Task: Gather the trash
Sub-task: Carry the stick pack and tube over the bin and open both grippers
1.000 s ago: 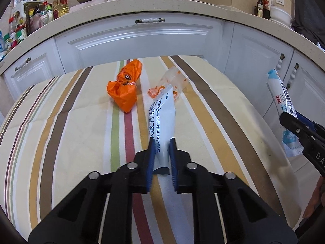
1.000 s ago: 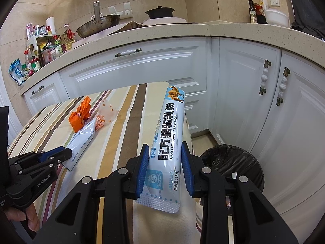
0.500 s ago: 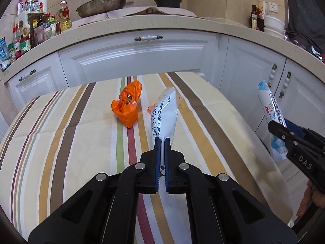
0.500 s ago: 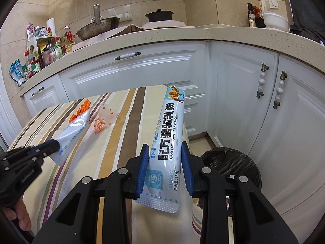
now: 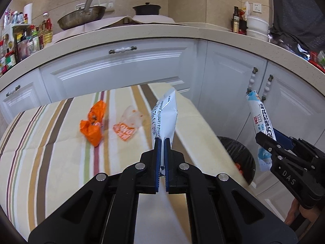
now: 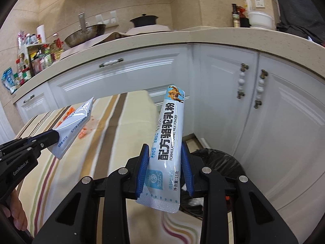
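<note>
Left wrist: sachet (image 5: 164, 115) between pinching claw (image 5: 162, 142)

I see white cabinets (image 6: 213, 93) under a speckled beige worktop (image 6: 182, 38) (wok (image 5: 81, 19) and black pot (image 5: 146, 9) at the far side), beige tiled walls (image 6: 162, 0), bottles (image 5: 24, 38) far left.

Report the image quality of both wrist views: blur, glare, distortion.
Left wrist view: the orange wrapper and striped tablecloth are motion-smeared, while the white sachet stays sharp; strong fisheye bends the countertop. Right wrist view: the camel milk sachet is crisp with mild glare; the tablecloth is blurred and the corners are vignetted.
</note>
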Demonstrator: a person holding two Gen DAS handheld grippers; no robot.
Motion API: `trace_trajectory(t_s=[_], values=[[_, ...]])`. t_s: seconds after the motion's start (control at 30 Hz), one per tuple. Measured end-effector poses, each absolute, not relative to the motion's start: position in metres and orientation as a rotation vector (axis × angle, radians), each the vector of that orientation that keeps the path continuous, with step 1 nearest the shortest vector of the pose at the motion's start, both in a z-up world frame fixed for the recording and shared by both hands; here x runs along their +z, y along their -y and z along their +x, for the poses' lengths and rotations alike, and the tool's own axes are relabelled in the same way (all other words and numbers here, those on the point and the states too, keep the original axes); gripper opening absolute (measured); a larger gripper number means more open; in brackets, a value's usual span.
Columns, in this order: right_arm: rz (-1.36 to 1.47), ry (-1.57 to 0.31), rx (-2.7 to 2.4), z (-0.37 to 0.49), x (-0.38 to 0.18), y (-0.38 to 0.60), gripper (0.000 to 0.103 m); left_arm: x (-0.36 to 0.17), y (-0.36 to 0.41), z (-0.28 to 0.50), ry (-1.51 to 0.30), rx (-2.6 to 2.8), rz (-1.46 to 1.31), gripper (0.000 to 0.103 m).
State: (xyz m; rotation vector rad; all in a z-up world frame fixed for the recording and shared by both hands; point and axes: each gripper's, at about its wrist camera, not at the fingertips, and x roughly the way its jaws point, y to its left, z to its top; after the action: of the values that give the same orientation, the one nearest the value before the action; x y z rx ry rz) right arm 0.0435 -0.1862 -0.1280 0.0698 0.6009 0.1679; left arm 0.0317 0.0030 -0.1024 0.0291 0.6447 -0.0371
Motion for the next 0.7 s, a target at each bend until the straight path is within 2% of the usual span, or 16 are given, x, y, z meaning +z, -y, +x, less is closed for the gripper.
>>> trace_trajectory(t_s=[0.3, 0.7], values=[[0.091, -0.595, 0.075, 0.051, -0.132, 0.236, 0.032, -0.107, 0.061, 0.061, -0.651, -0.122, 0.061, 0.004], [0.12, -0.647, -0.008, 0.079, -0.163, 0.289, 0.032, -0.139, 0.14, 0.105, -0.723, -0.205, 0.104, 0.004]])
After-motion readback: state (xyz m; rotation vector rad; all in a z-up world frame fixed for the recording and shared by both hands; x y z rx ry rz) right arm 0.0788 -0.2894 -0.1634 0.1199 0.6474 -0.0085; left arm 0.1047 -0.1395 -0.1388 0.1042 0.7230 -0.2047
